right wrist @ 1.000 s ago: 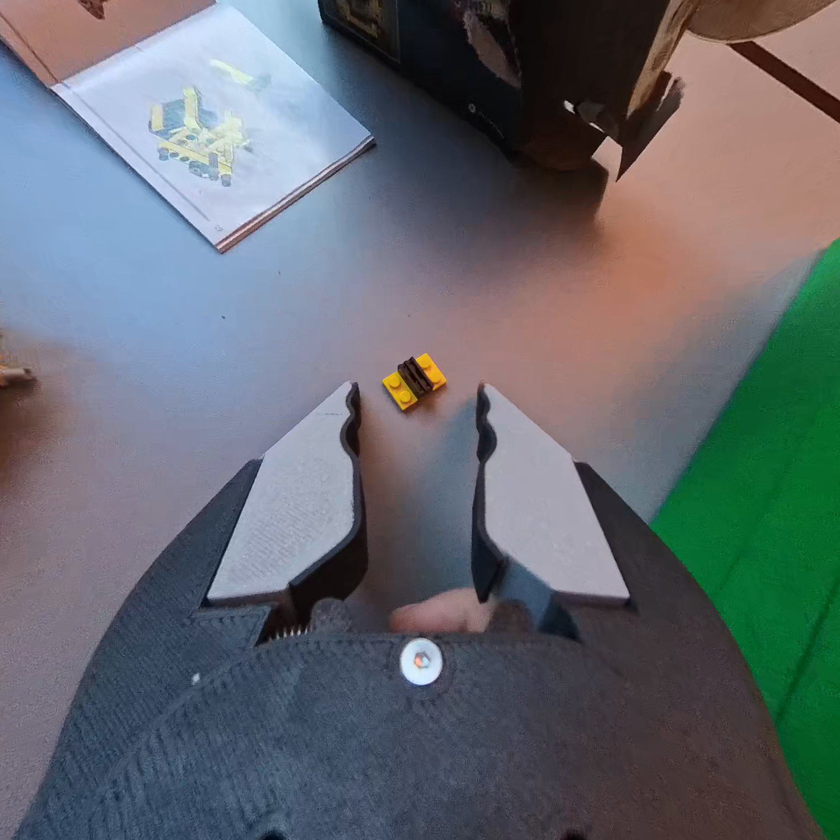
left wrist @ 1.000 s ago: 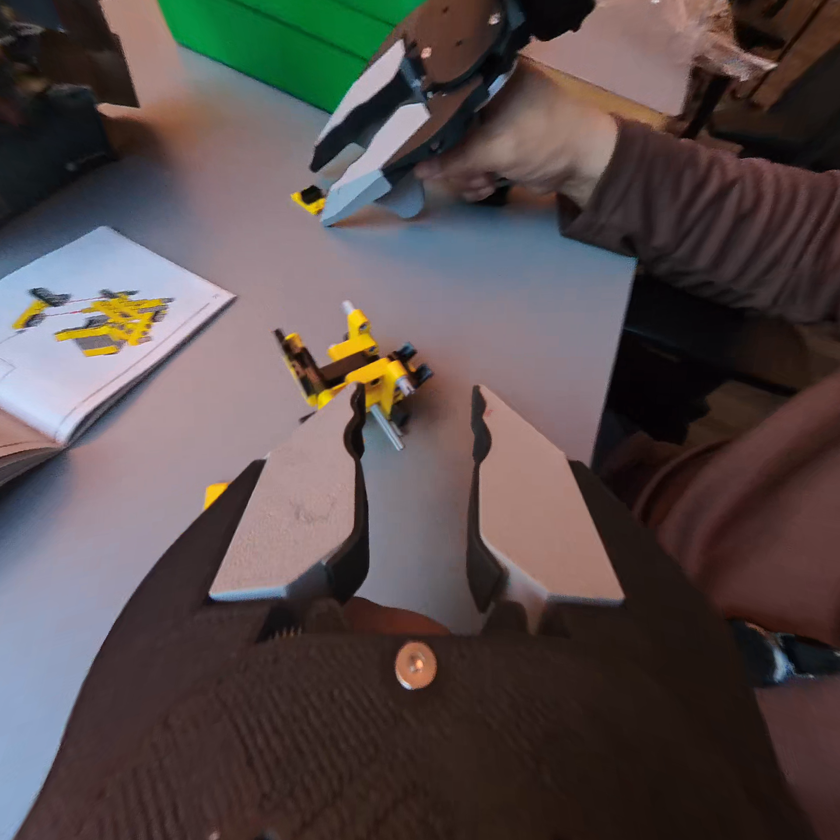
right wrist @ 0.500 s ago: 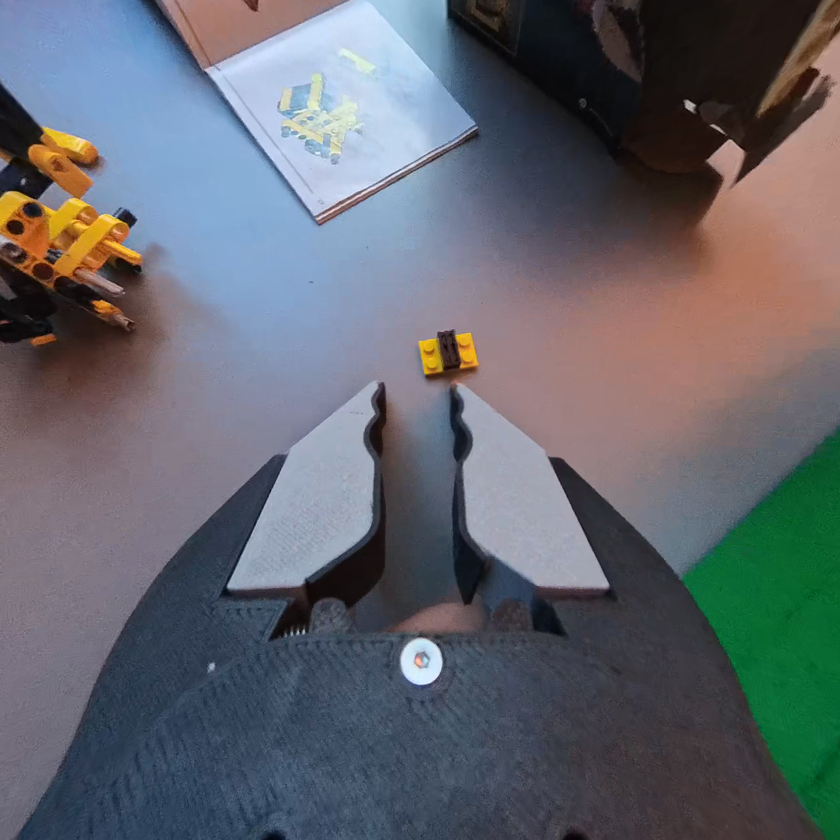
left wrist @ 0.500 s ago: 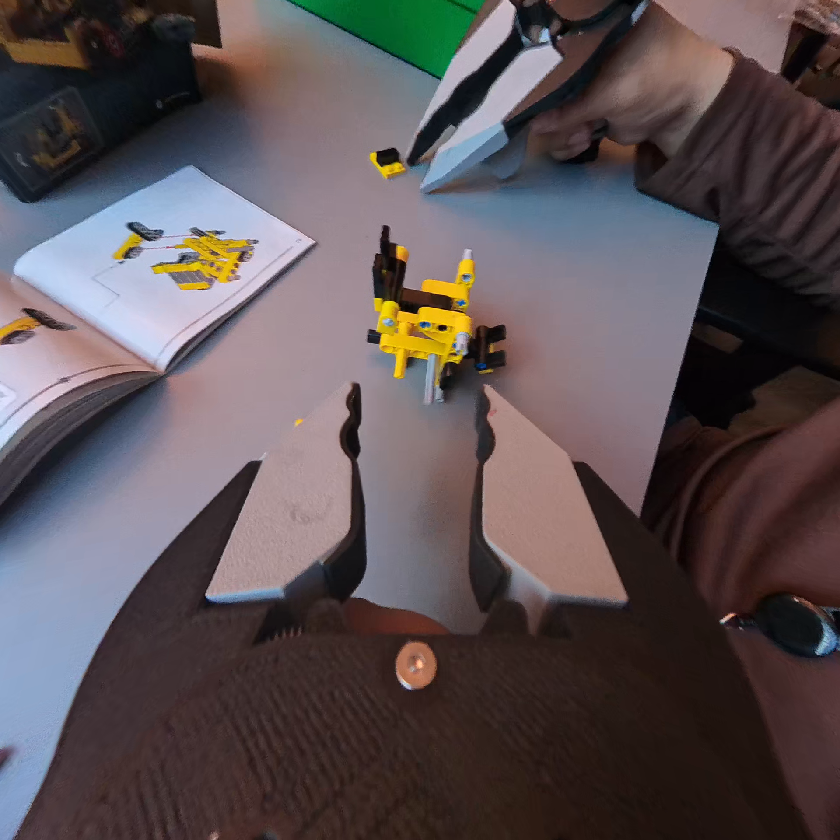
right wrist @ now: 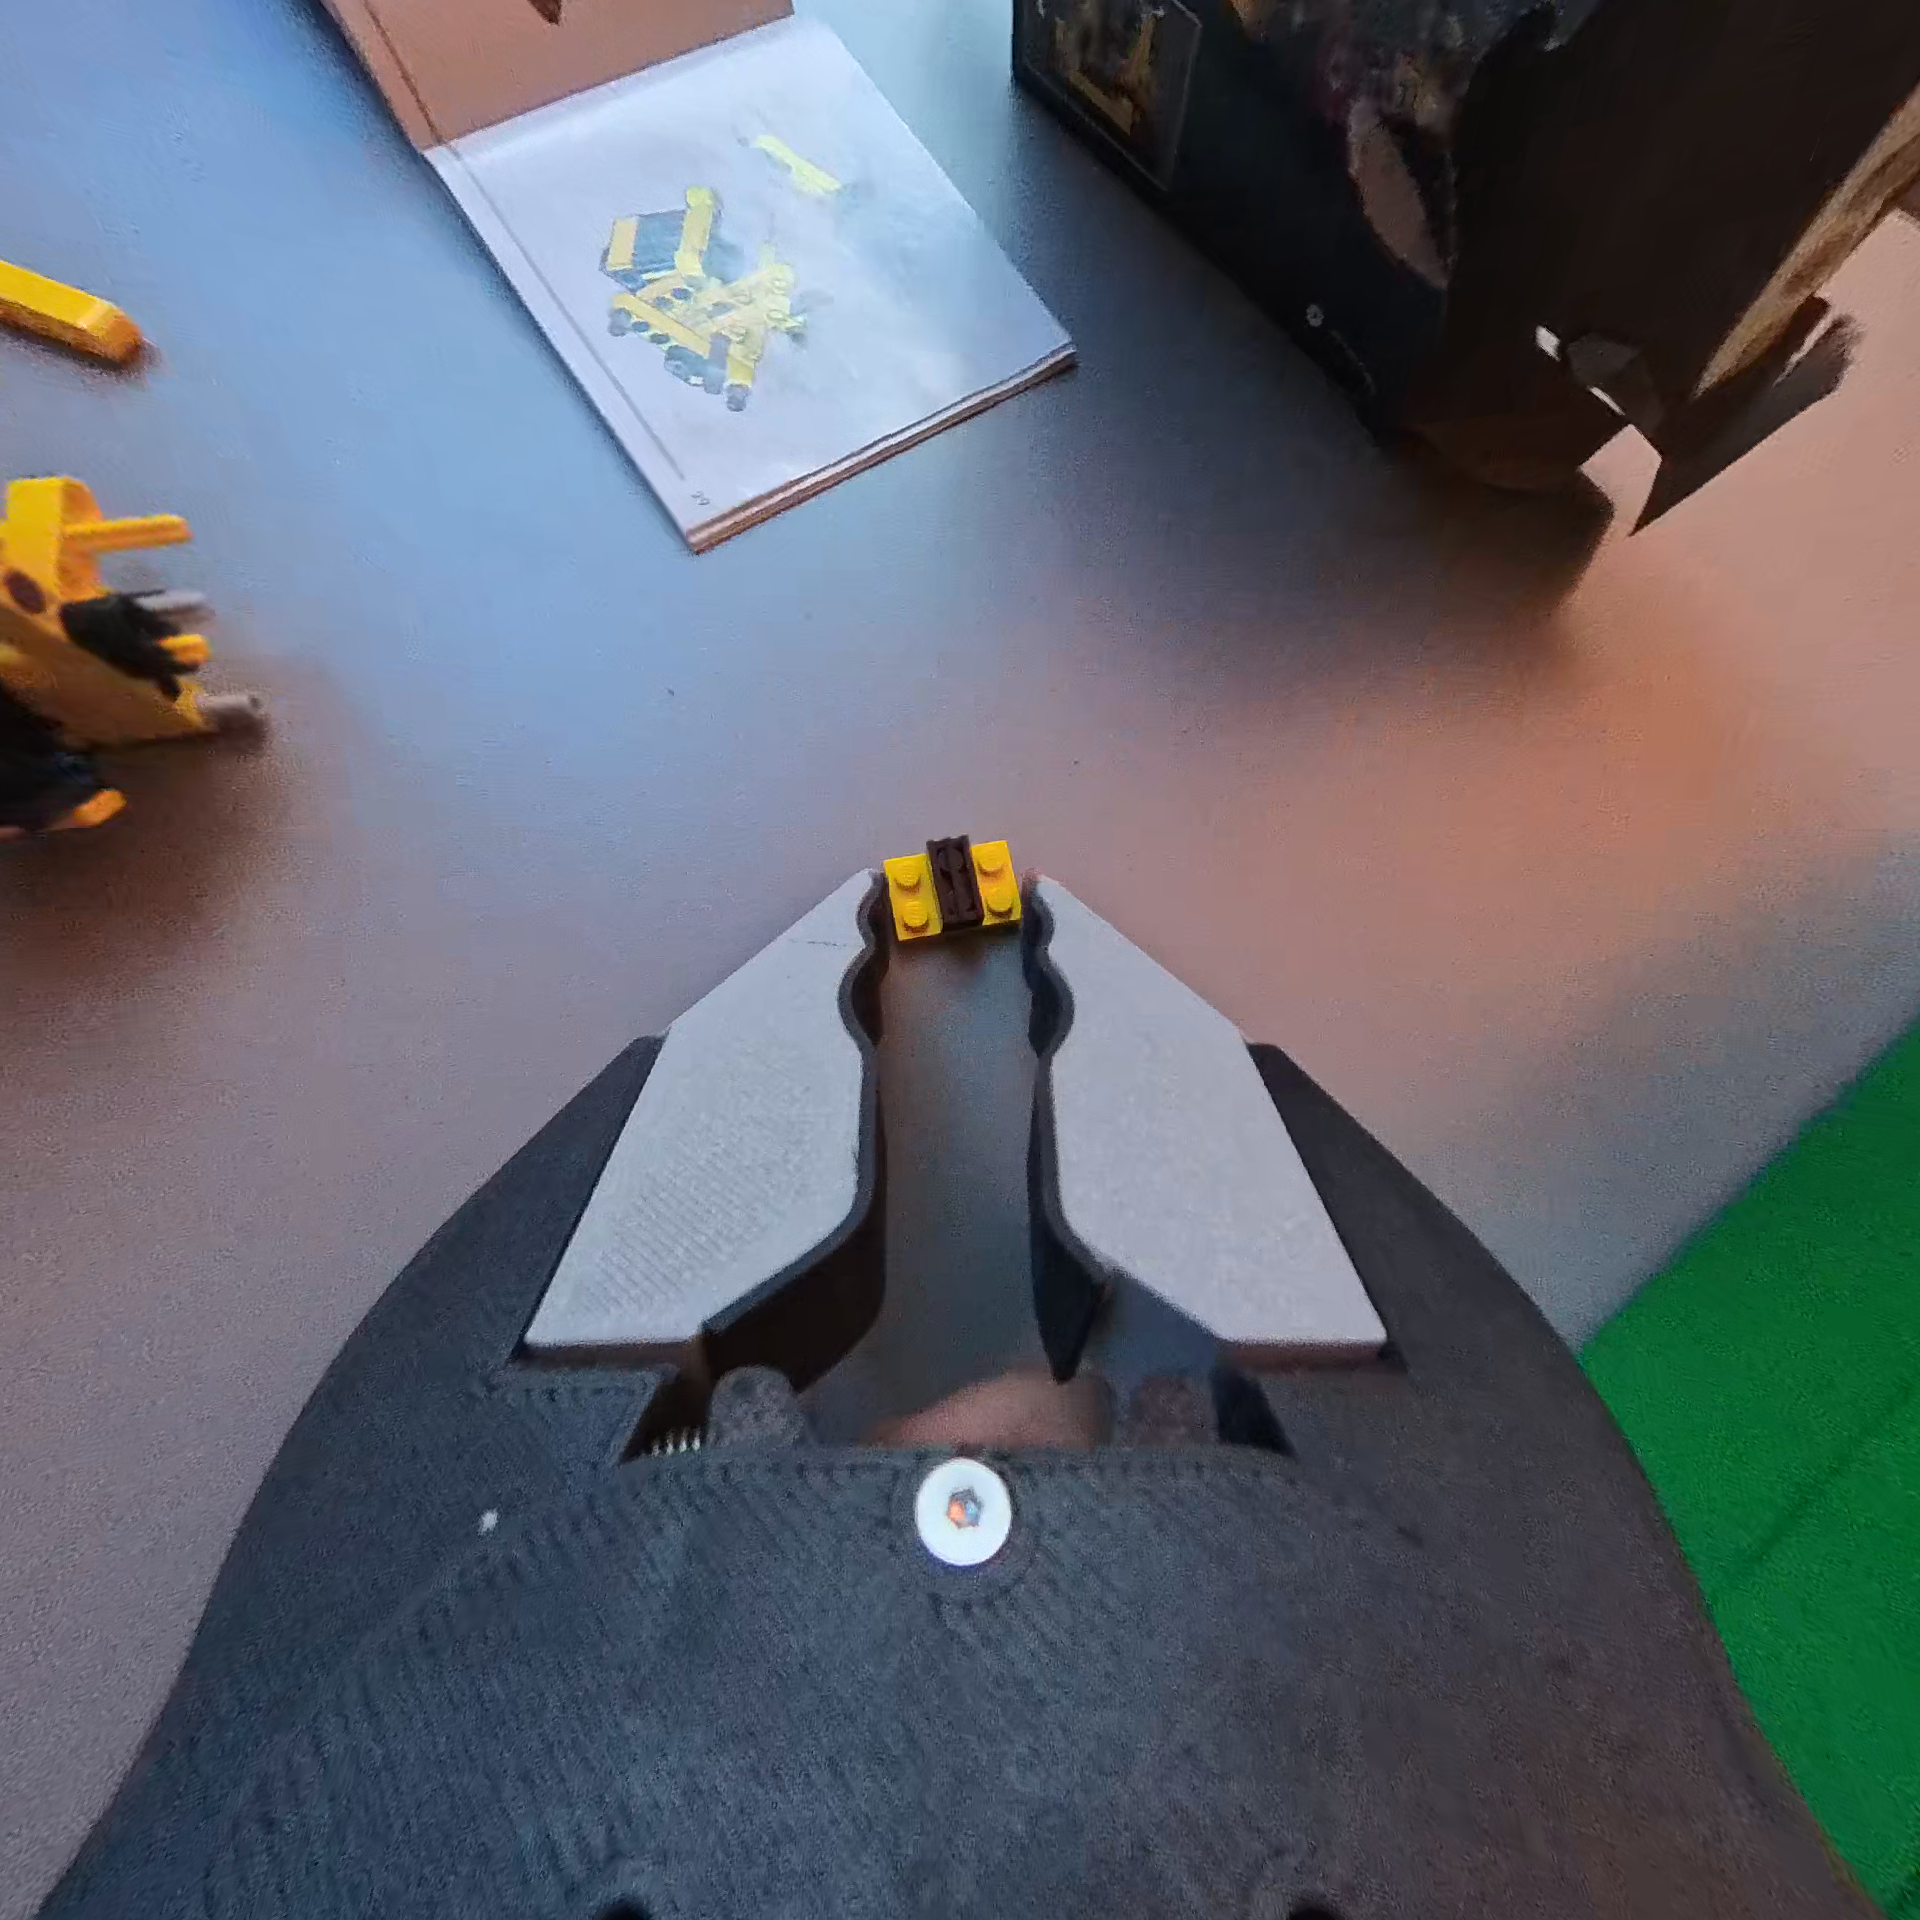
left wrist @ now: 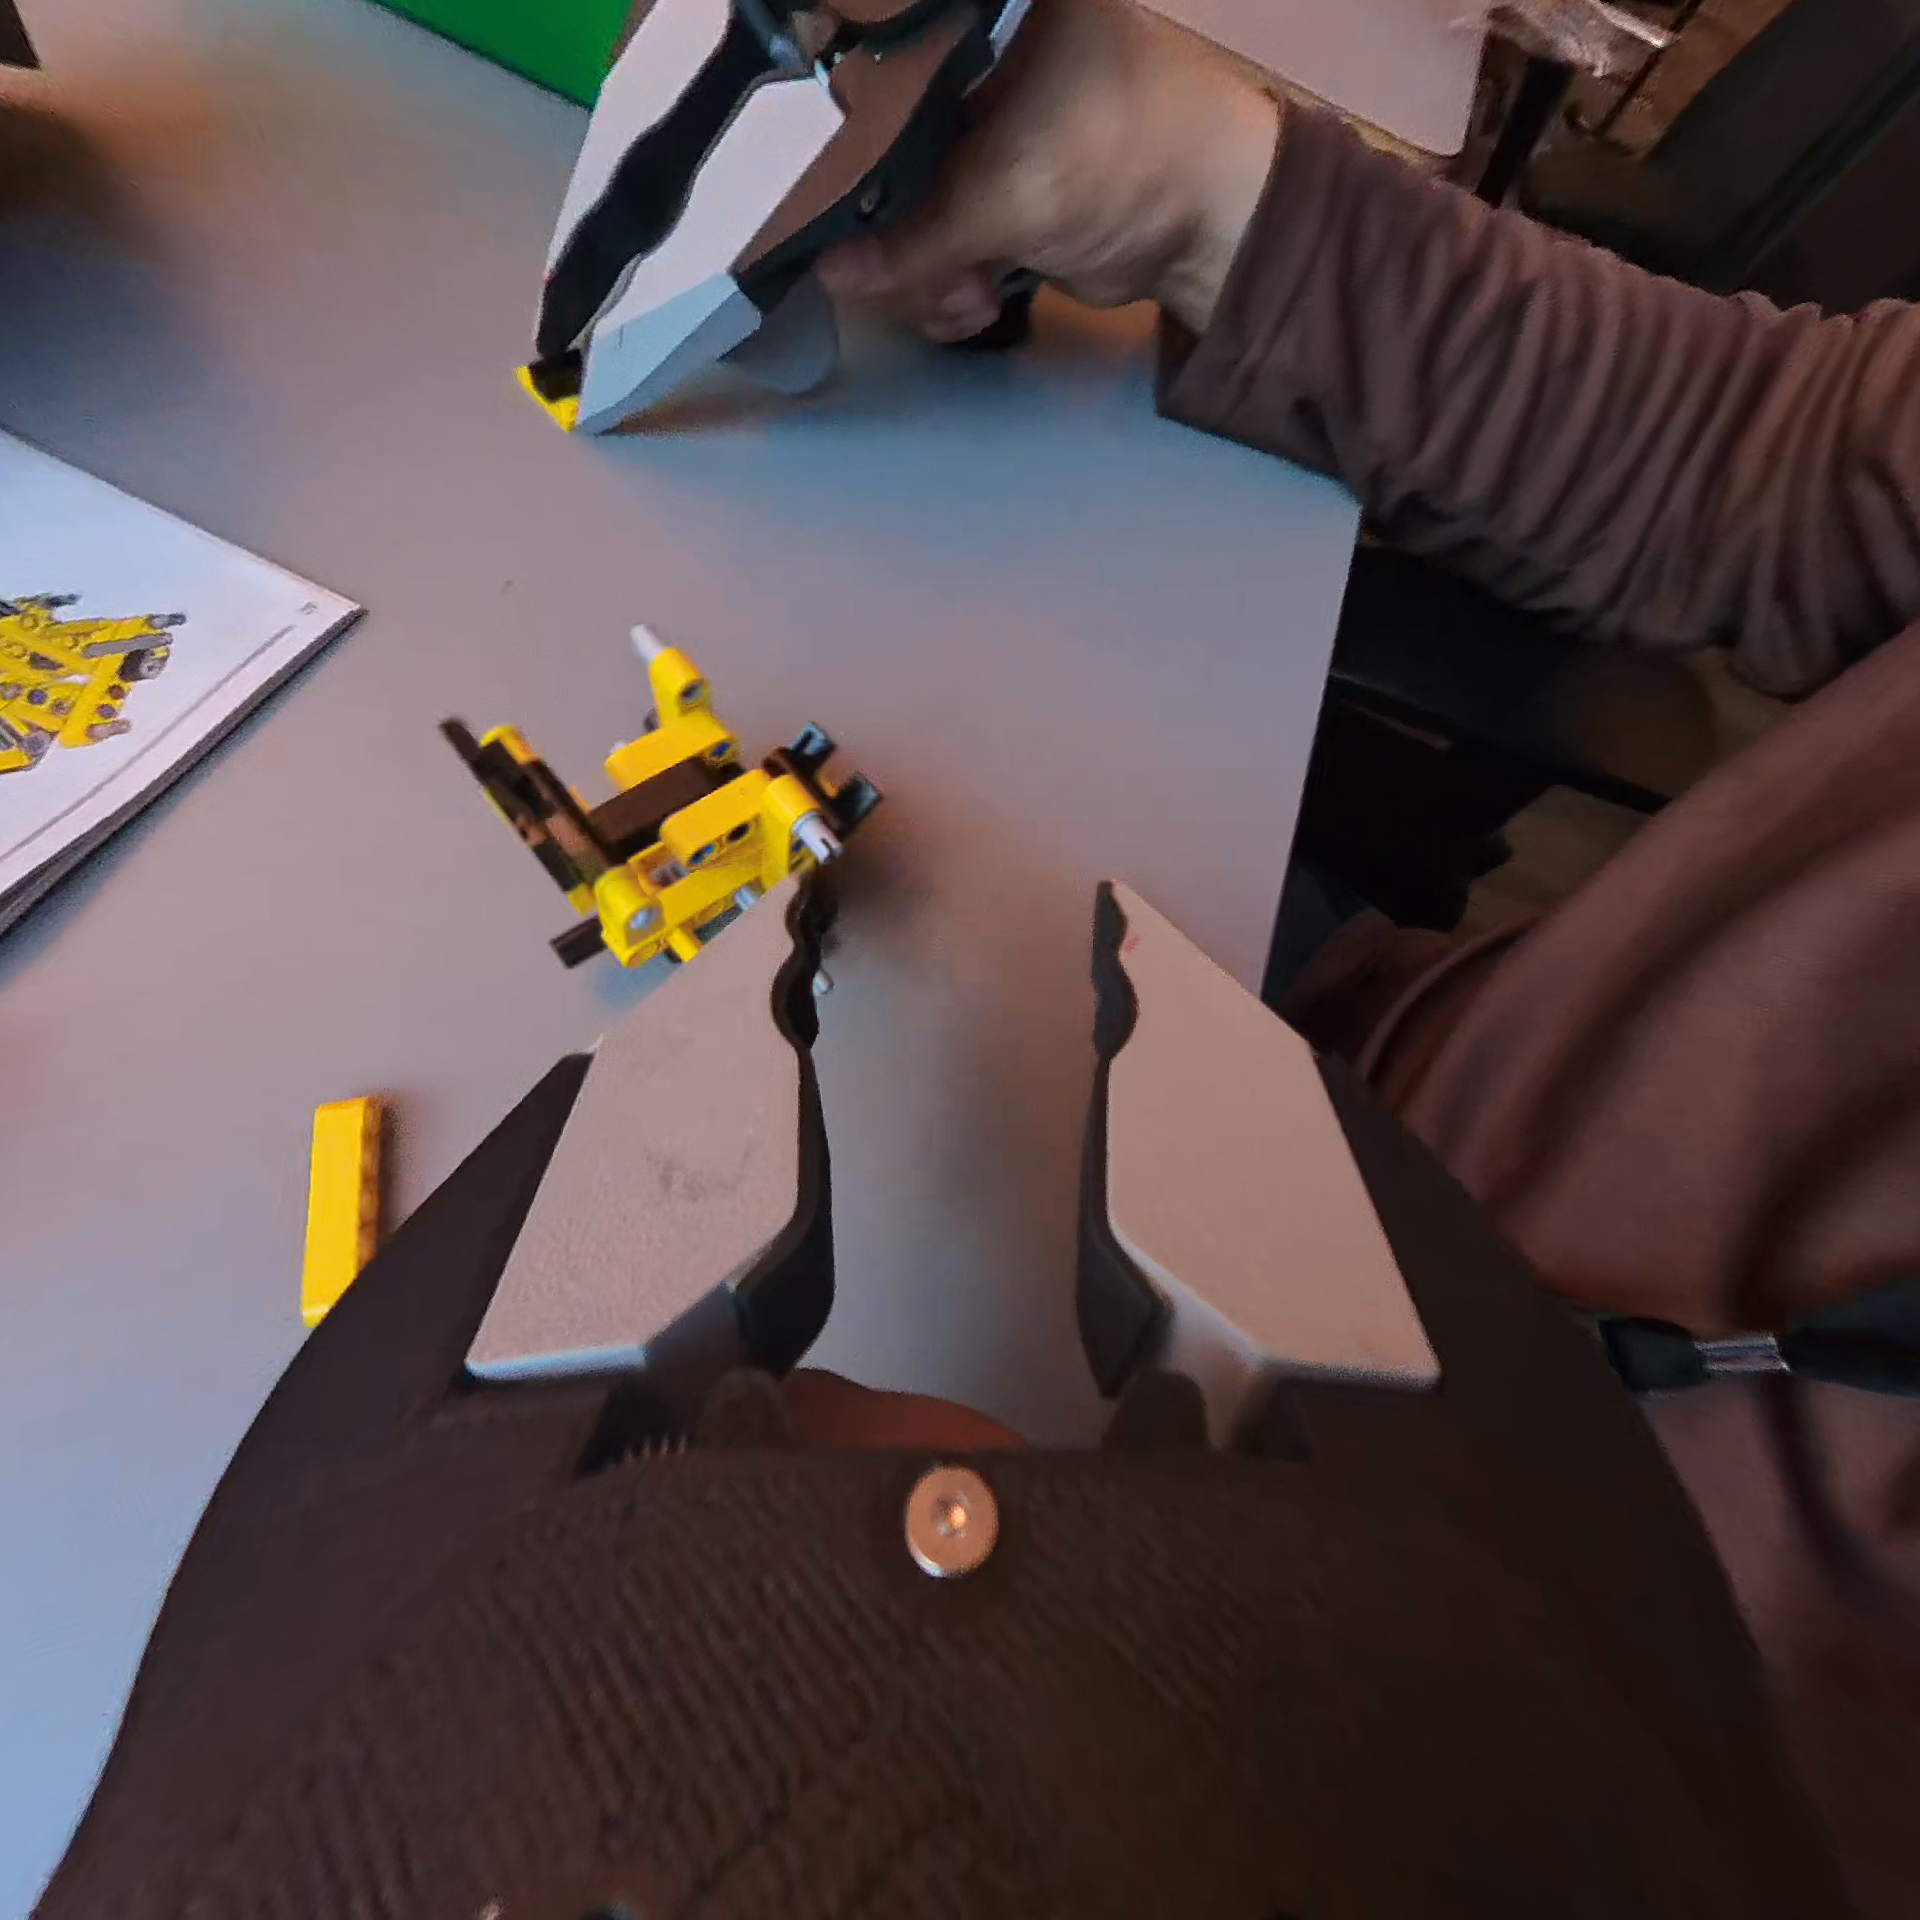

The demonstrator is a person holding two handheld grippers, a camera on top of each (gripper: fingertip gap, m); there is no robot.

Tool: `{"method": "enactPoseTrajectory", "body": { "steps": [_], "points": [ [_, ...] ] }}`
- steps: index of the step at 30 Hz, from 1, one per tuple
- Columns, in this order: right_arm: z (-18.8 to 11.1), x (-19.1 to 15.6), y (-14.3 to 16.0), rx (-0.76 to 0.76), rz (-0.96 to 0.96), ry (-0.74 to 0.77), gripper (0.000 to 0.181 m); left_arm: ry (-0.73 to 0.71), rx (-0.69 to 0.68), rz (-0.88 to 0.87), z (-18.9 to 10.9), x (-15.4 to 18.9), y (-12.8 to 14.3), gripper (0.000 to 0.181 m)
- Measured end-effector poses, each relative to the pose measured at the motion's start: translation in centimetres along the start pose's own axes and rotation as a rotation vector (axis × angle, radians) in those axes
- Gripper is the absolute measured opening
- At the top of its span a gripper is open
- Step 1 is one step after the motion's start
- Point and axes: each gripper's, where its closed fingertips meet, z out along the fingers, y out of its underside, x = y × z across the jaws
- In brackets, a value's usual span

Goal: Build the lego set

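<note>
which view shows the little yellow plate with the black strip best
The right wrist view: the small yellow studded plate with a black centre strip sits between the right gripper fingertips, seen from above. The left wrist view shows only its edge.

Left gripper [left wrist: 951,925] is held low and level, its two grey fingers [left wrist: 686,1122] spread wide with nothing between them. Behind it on the right, a brown sleeve [left wrist: 1662,997] covers the forearm. Right gripper [right wrist: 951,894] tips steeply down, fingertips at the tabletop, the fingers [right wrist: 727,1153] drawn in close and pinching from both sides. In the left wrist view, a bare hand [left wrist: 1091,197] wraps its handle, the wrist bent and a brown sleeve running back.
</note>
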Motion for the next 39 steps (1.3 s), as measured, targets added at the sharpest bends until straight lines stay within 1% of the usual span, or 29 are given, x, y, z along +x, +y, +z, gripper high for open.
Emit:
{"method": "enactPoseTrajectory", "body": {
  "steps": [4,7,9,12,13,16,18,20,22,25,27,28,31,33,34,37,39],
  "points": [
    [-0.3,-0.7,0.1,0.004,-0.031,0.011,0.025,-0.065,-0.033,0.025,-0.4,-1.0,0.6,0.051],
    [-0.5,-0.7,0.2,0.006,-0.033,0.012,0.027,-0.089,-0.048,0.017,-1.4,-2.1,1.2,0.051],
    [-0.4,-0.8,0.3,0.004,-0.022,-0.008,0.025,-0.146,-0.045,0.017,-2.5,-3.8,1.3,0.050],
    [-0.4,-1.0,0.3,0.004,-0.024,-0.023,0.021,-0.237,-0.004,0.013,-3.7,-6.7,0.8,0.049],
    [-0.4,-1.1,0.2,0.004,-0.026,-0.023,0.021,-0.239,0.013,0.007,-3.7,-7.2,0.6,0.048],
    [-0.4,-2.0,0.1,0.007,-0.040,-0.055,0.020,-0.181,0.019,-0.005,-2.8,-7.0,0.5,0.048],
    [-0.5,-3.0,-0.1,0.019,-0.046,-0.094,0.020,-0.186,-0.019,0.027,-2.4,-7.0,1.0,0.049],
    [-1.0,-4.0,-0.7,0.039,-0.050,-0.128,0.020,-0.219,-0.044,0.068,-2.8,-7.2,1.1,0.051],
    [-1.8,-5.6,-1.9,0.067,-0.074,-0.173,0.020,-0.247,-0.012,0.097,-3.8,-7.1,0.0,0.050],
    [-3.3,-7.8,-4.4,0.097,-0.132,-0.222,0.020,-0.276,0.071,0.167,-5.0,-6.2,-2.9,0.040],
    [-4.5,-9.2,-6.4,0.129,-0.168,-0.246,0.020,-0.298,0.103,0.234,-4.8,-5.5,-4.8,0.030],
    [-5.0,-10.0,-7.4,0.146,-0.190,-0.256,0.021,-0.313,0.097,0.261,-4.6,-5.3,-5.3,0.024],
    [-6.3,-11.8,-9.4,0.183,-0.255,-0.266,0.020,-0.368,0.094,0.252,-3.8,-5.8,-6.5,0.021],
    [-6.8,-12.4,-10.0,0.193,-0.289,-0.254,0.020,-0.328,0.125,0.162,-3.7,-5.9,-7.0,0.020],
    [-7.1,-12.6,-10.2,0.199,-0.304,-0.238,0.020,-0.272,0.149,0.092,-3.6,-5.6,-7.1,0.020],
    [-7.9,-13.4,-10.8,0.228,-0.357,-0.209,0.020,-0.041,0.222,-0.117,-3.8,-3.9,-7.8,0.020],
    [-8.3,-14.0,-11.0,0.242,-0.399,-0.201,0.021,0.031,0.242,-0.179,-4.1,-3.4,-8.2,0.020]
  ]
}}
